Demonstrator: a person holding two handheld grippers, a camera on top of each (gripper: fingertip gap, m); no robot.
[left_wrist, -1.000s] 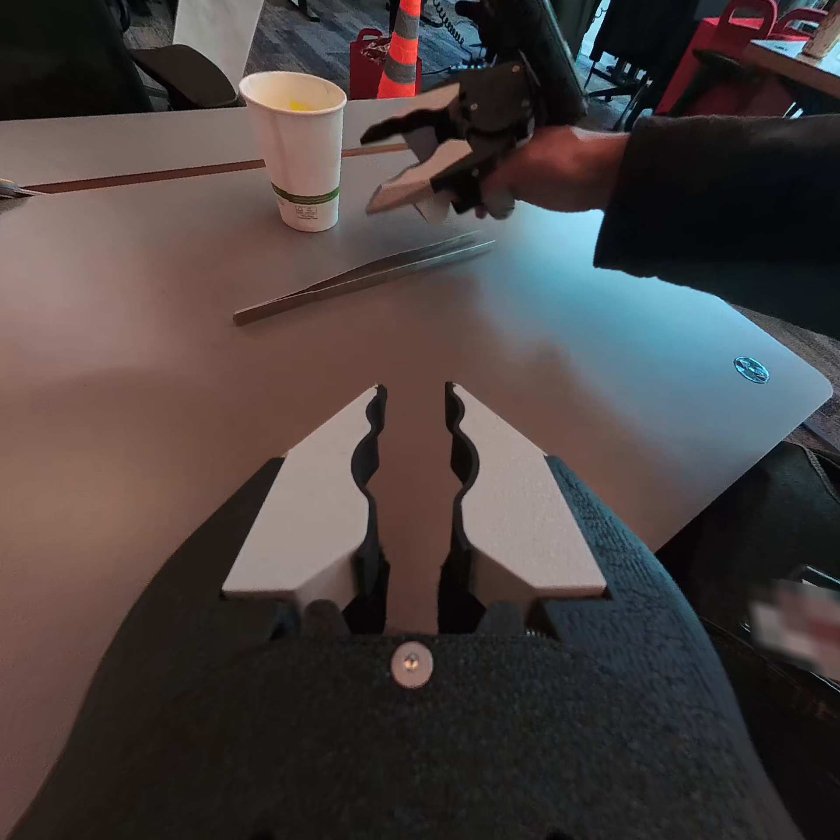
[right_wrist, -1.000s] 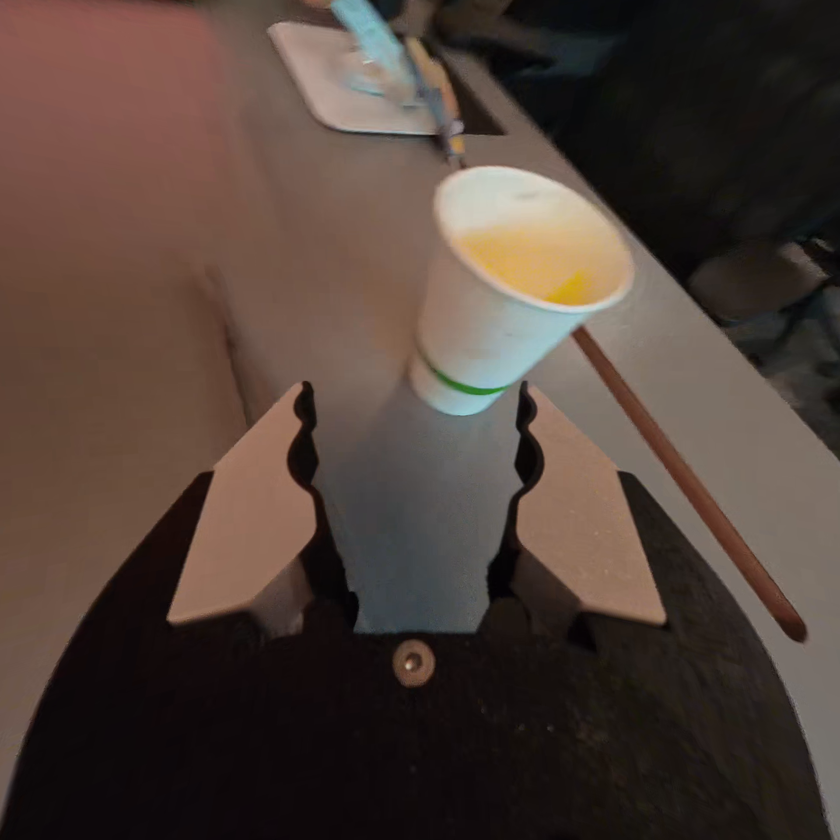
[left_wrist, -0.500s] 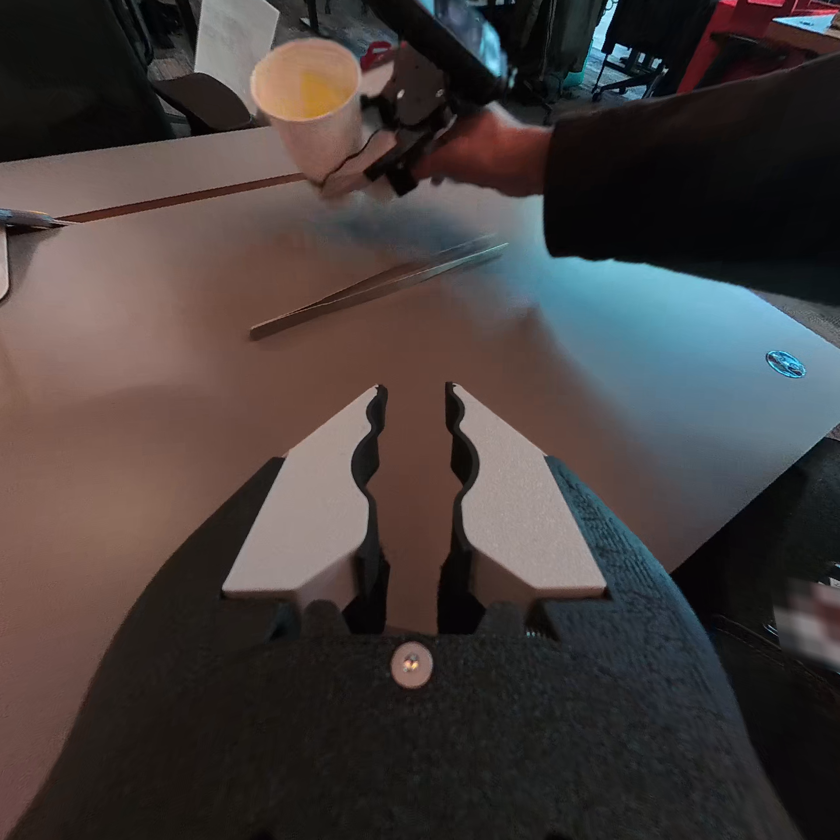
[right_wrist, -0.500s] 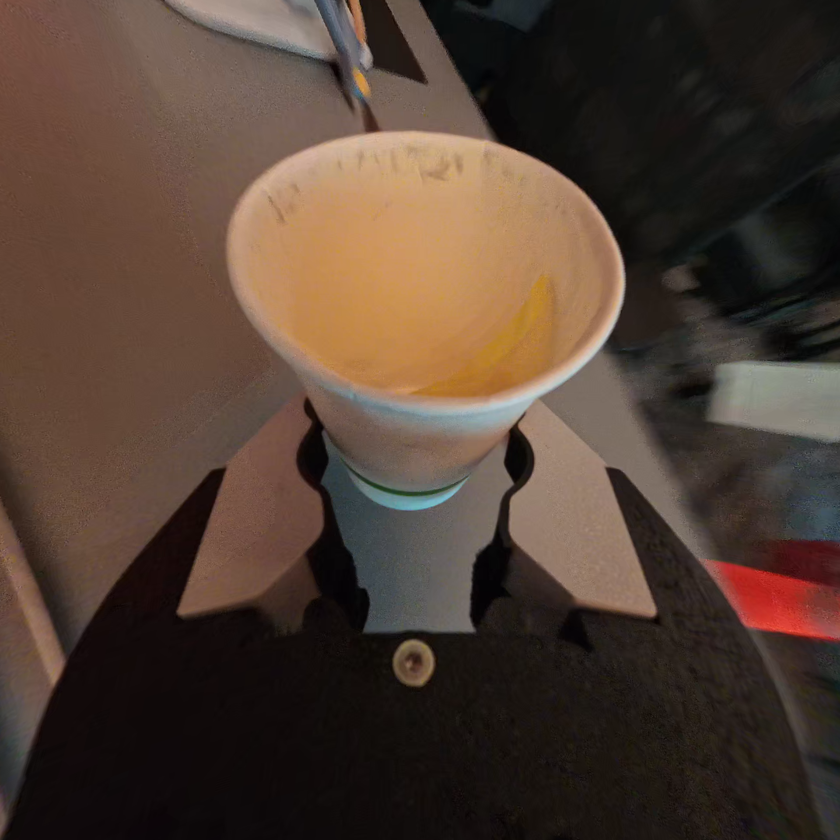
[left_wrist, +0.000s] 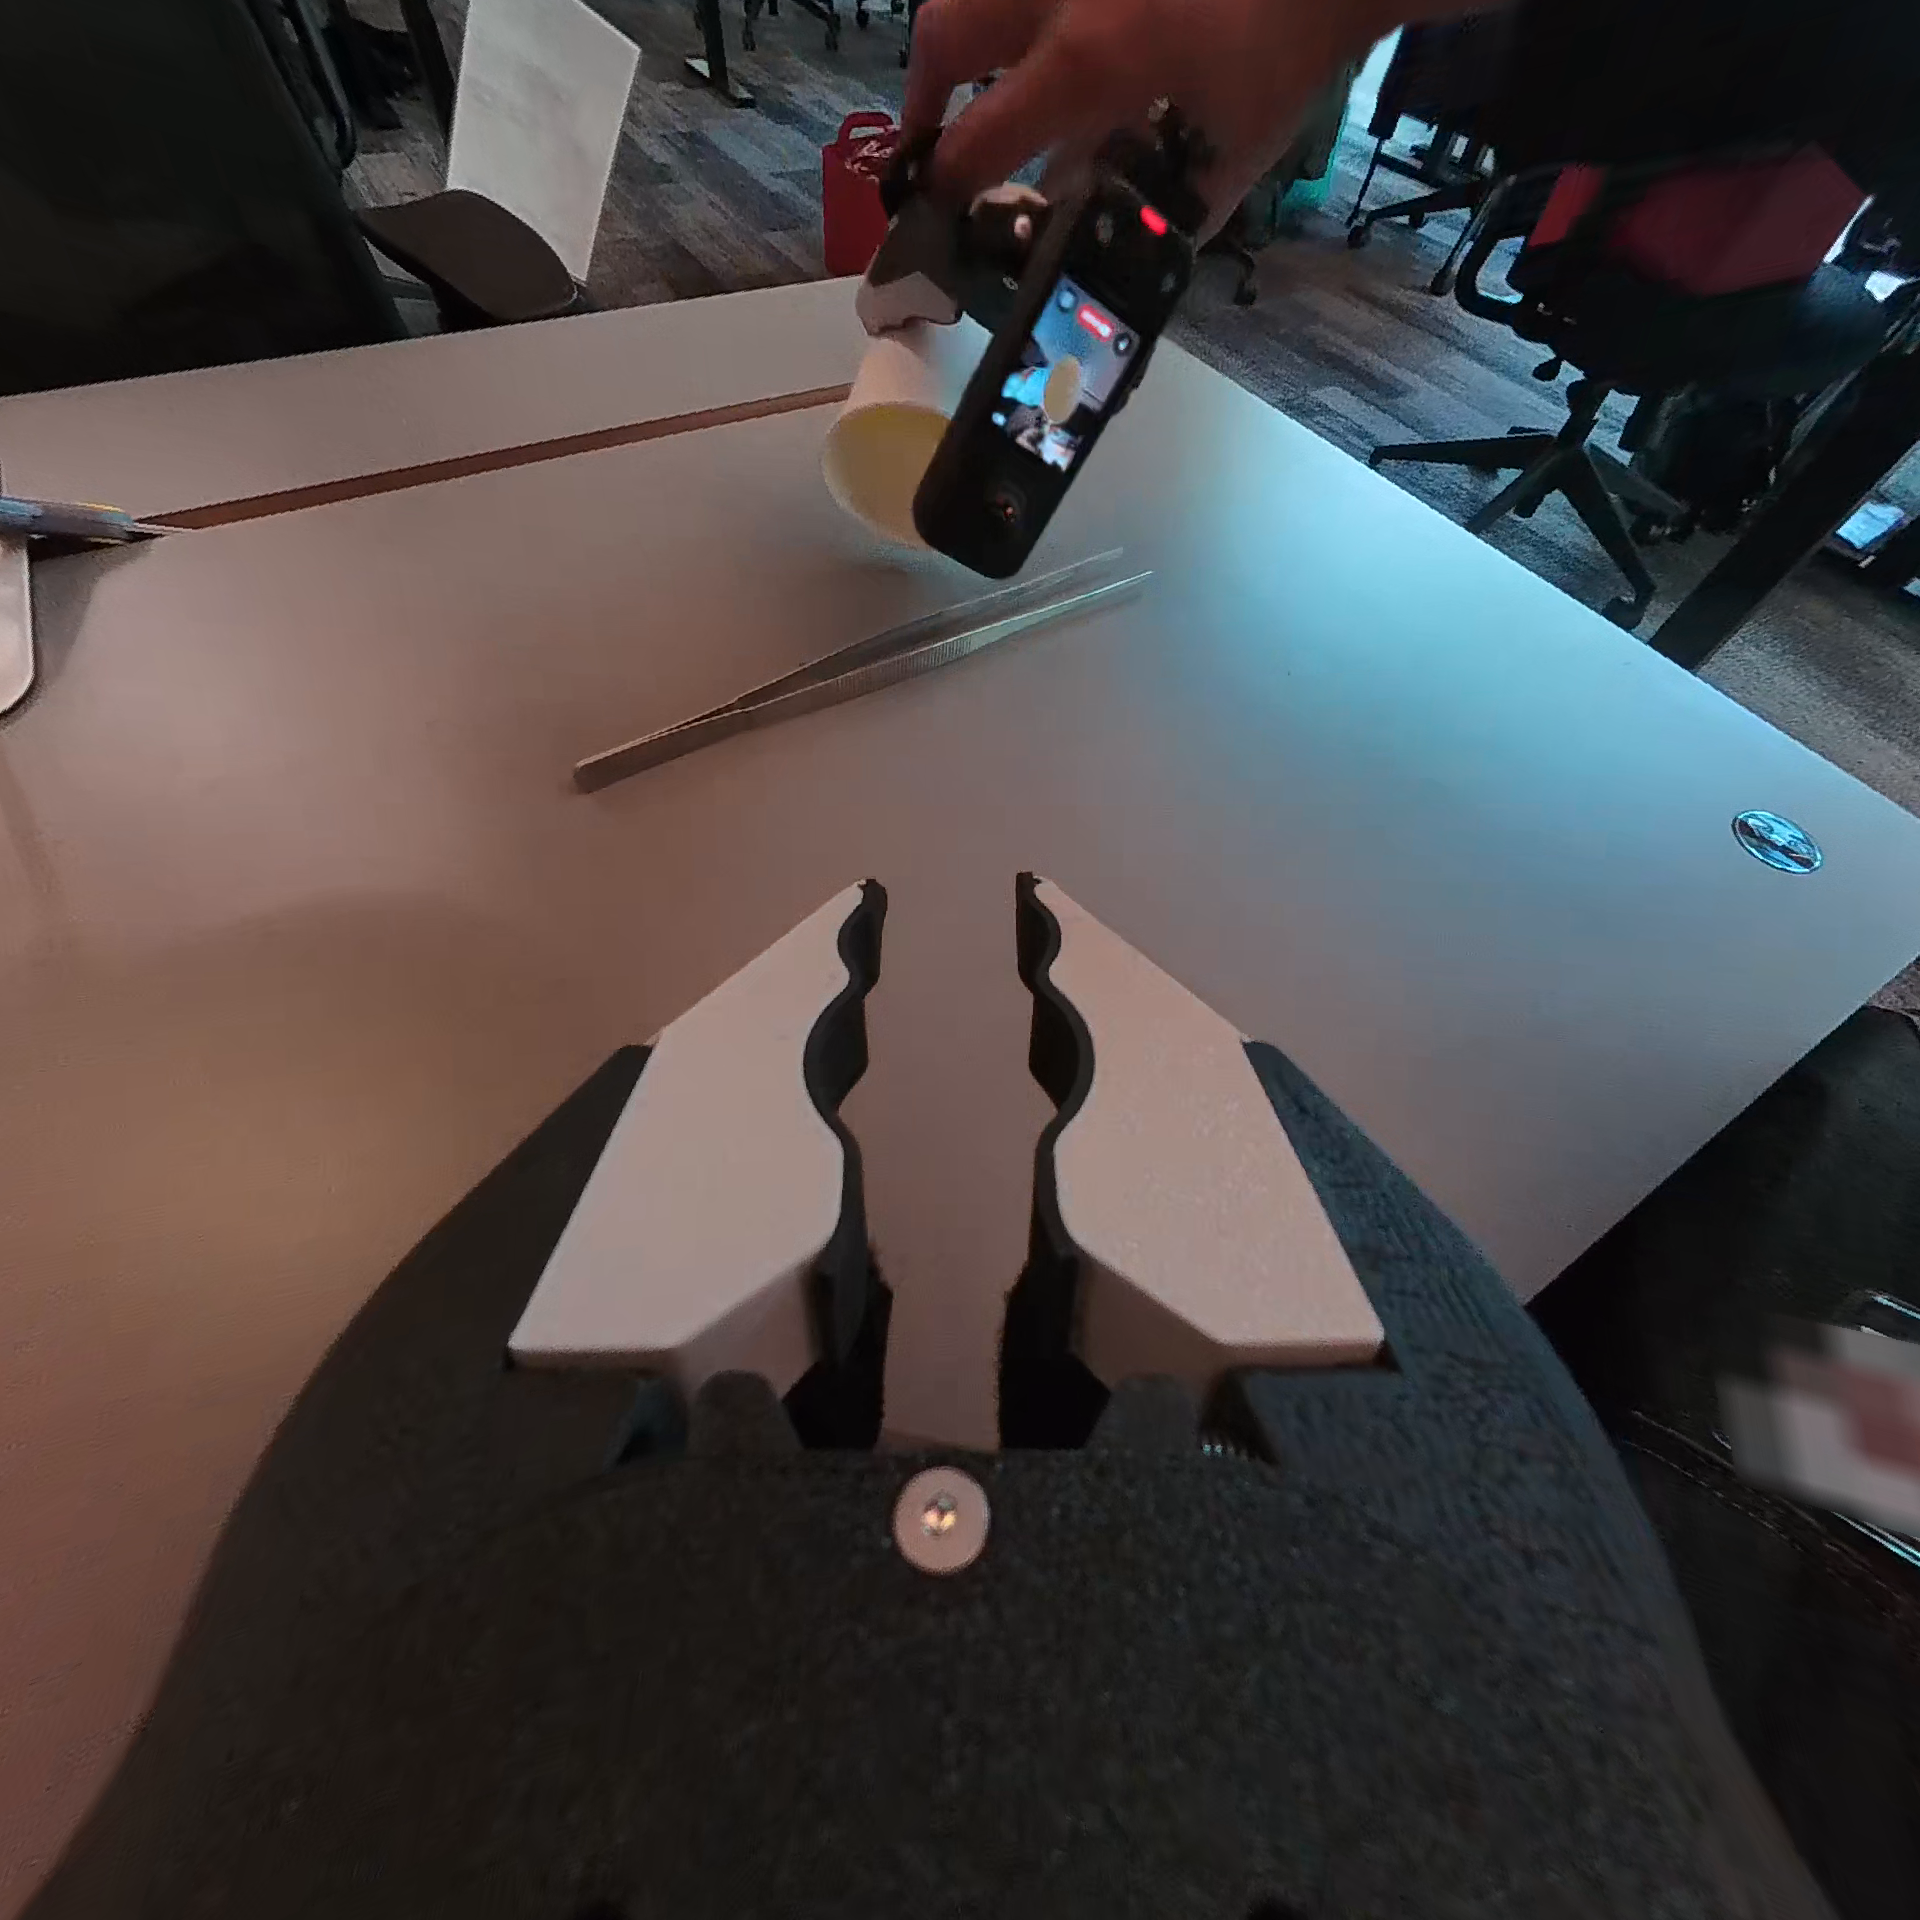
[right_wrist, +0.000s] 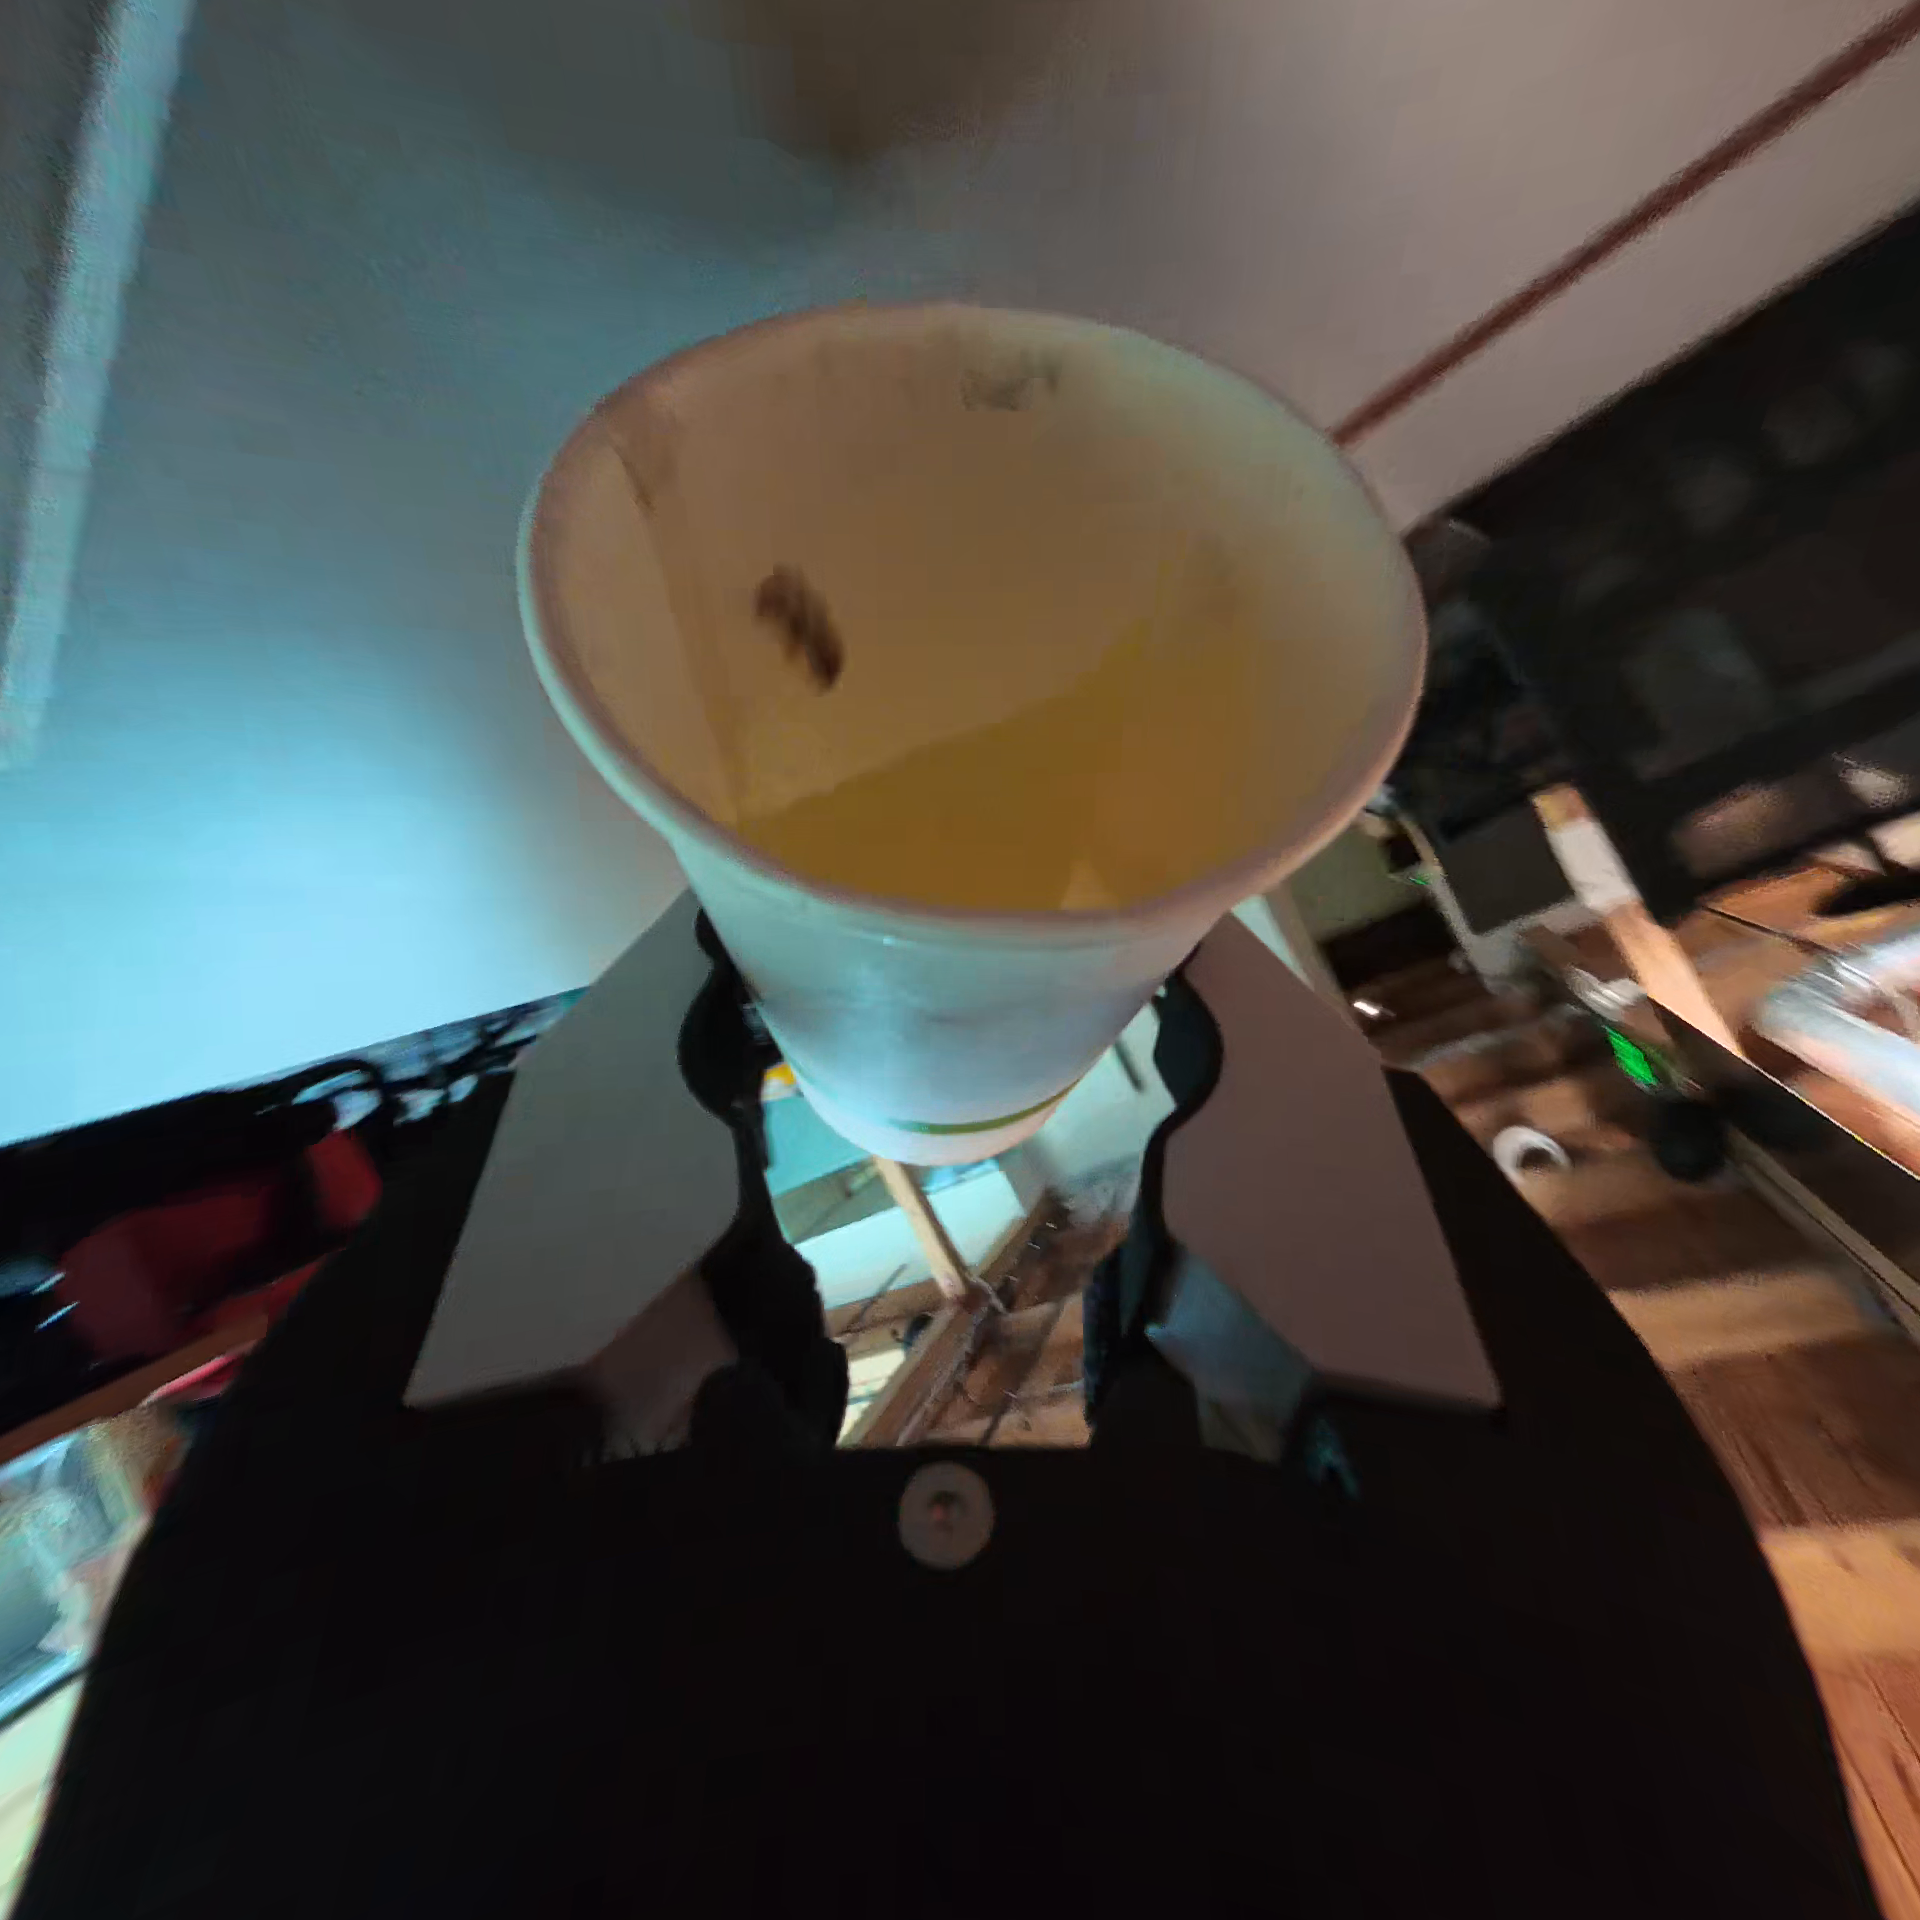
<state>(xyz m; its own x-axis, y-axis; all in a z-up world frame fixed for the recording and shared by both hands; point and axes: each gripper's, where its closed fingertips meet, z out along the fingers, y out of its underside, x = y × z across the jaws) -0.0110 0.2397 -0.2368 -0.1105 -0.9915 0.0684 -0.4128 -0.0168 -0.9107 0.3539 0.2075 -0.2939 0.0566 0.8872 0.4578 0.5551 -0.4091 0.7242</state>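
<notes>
The right gripper (right_wrist: 951, 1039) has its jaws clamped on the lower wall of a paper cup (right_wrist: 966, 665) – tipped mouth-down over the surface (left_wrist: 1351, 727), something yellow inside. Tweezers (left_wrist: 862, 670) lie just below it. The left gripper (left_wrist: 948, 888) hovers well short, jaws parted and empty.

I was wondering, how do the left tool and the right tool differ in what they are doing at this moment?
The left tool is empty, its jaws a narrow gap apart; the right tool is shut on the white paper cup. The left tool sits level above the grey table, near the metal tweezers; the right tool is tipped steeply, cup mouth pointing down at the table. Both share pale fingers on black bodies.
</notes>
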